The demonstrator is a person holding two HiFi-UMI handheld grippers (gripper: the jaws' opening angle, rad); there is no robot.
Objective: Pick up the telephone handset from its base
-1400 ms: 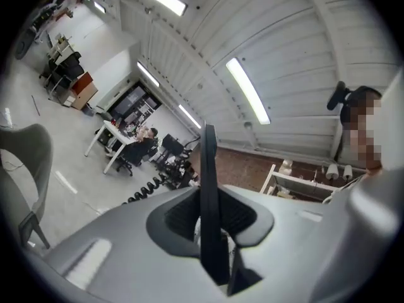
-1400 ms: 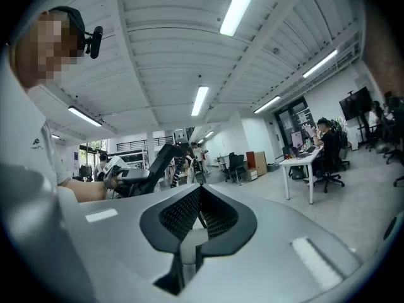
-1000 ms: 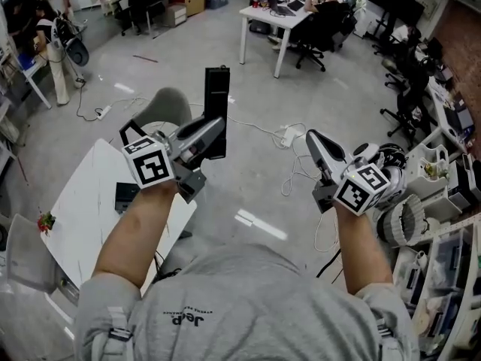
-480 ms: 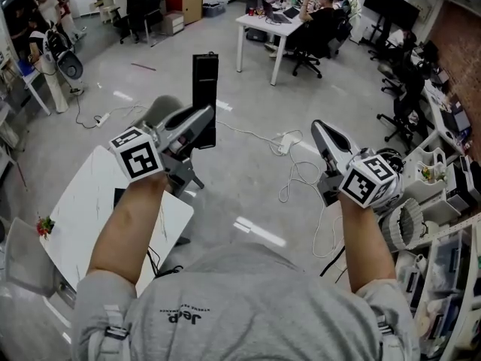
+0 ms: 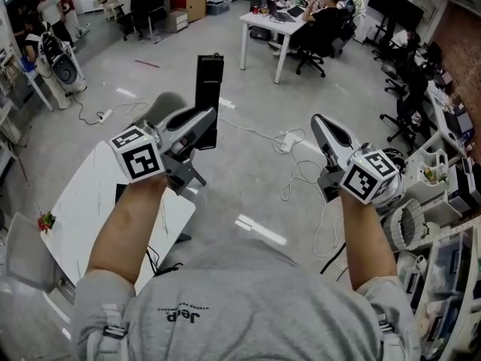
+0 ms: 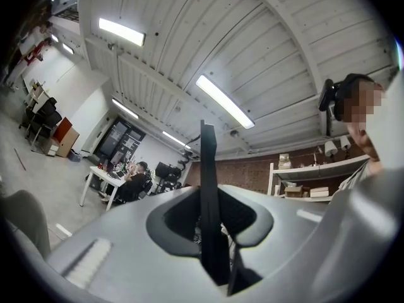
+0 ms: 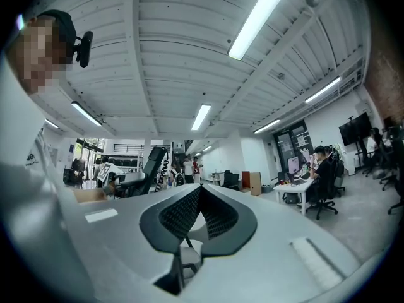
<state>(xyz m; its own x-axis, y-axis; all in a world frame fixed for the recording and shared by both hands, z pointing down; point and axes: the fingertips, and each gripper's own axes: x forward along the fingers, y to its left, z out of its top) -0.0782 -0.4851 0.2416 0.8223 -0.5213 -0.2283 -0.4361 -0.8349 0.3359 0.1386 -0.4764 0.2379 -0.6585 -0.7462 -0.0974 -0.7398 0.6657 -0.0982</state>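
The left gripper (image 5: 206, 126), left of centre in the head view, is clamped on the lower end of a flat black rectangular telephone handset (image 5: 209, 81). The handset stands roughly upright above the fingers (image 5: 188, 130), raised in the air over the grey floor (image 5: 248, 179) and well clear of the white worktop (image 5: 79, 201) at lower left. In the left gripper view the handset (image 6: 208, 163) shows edge-on as a thin dark slab rising through the middle of the frame, and the left gripper (image 6: 211, 216) has both textured black pads pressed against its two faces.

A dark boxy thing (image 5: 119, 194) lies on the worktop just beside the left forearm, mostly hidden by the arm; what it is cannot be told.

The right gripper (image 5: 319, 126), right of centre in the head view, is held up at about the same height and well apart from the handset. In the right gripper view the right gripper (image 7: 201, 197) has its pads meeting along a single line with nothing between them, so it is closed and empty.

A white power strip (image 5: 288, 137) with trailing white cables (image 5: 297, 175) lies on the floor between the two grippers in the frame. A person in dark clothes (image 5: 325, 17) sits at a white desk (image 5: 263, 22) at the upper centre.
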